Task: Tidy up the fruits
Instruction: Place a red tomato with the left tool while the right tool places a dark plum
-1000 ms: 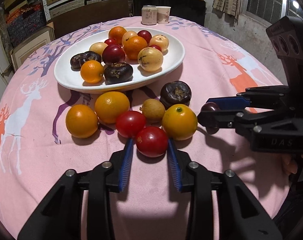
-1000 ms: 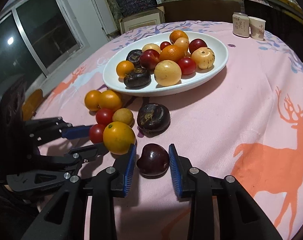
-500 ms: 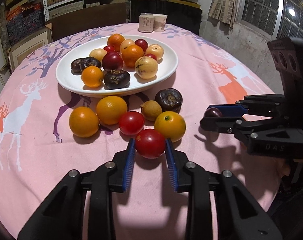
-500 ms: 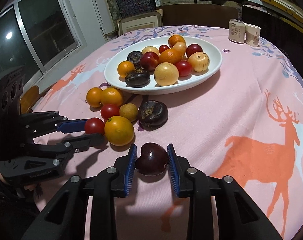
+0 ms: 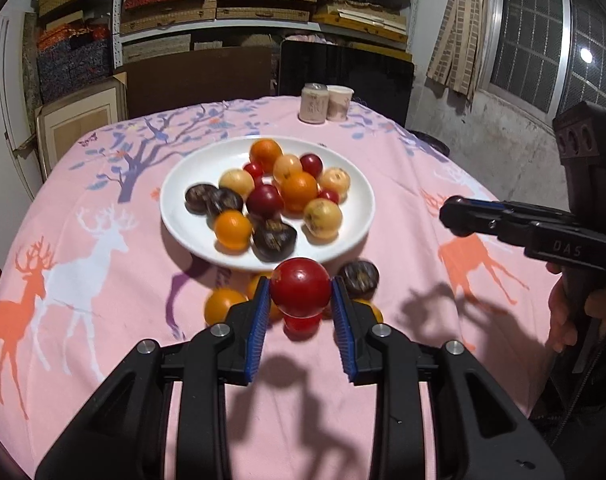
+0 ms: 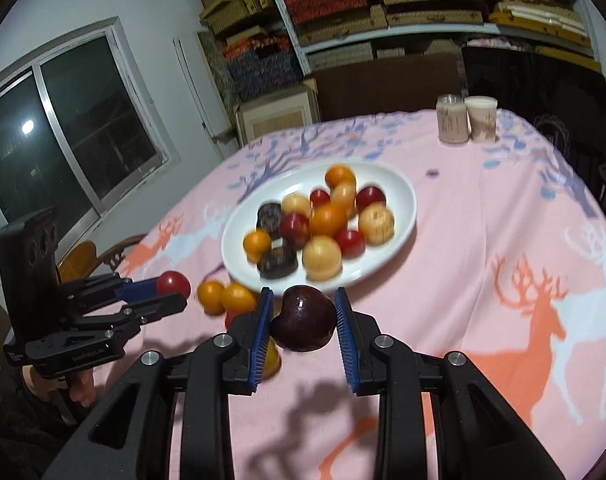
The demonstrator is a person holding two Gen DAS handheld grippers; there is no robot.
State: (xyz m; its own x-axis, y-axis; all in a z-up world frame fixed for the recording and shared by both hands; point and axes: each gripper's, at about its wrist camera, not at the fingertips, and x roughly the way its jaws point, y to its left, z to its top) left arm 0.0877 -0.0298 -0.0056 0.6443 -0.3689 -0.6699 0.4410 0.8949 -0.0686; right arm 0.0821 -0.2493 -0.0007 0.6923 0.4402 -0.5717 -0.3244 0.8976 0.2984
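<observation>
My left gripper [image 5: 300, 294] is shut on a red tomato [image 5: 300, 287] and holds it above the table, short of the white plate [image 5: 355, 224] of mixed fruits. My right gripper [image 6: 303, 314] is shut on a dark purple plum [image 6: 305, 318], also lifted above the cloth, near the plate's [image 6: 403, 216] front rim. The left gripper with its tomato [image 6: 174, 283] shows at the left of the right wrist view. The right gripper [image 5: 455, 216] shows at the right of the left wrist view. Loose oranges [image 5: 221, 306], a red tomato [image 5: 301, 326] and a dark fruit [image 5: 361, 276] lie on the cloth below.
The round table has a pink deer-print cloth [image 5: 83, 264]. A can [image 5: 313, 103] and a paper cup [image 5: 339, 103] stand at the far edge. Shelves with boxes stand behind the table. A wooden chair [image 6: 87, 256] is at the left side.
Both grippers closed on their fruits and lifted them off the cloth, rising and pulling back; the tomato and plum now hang in the air in front of the plate.
</observation>
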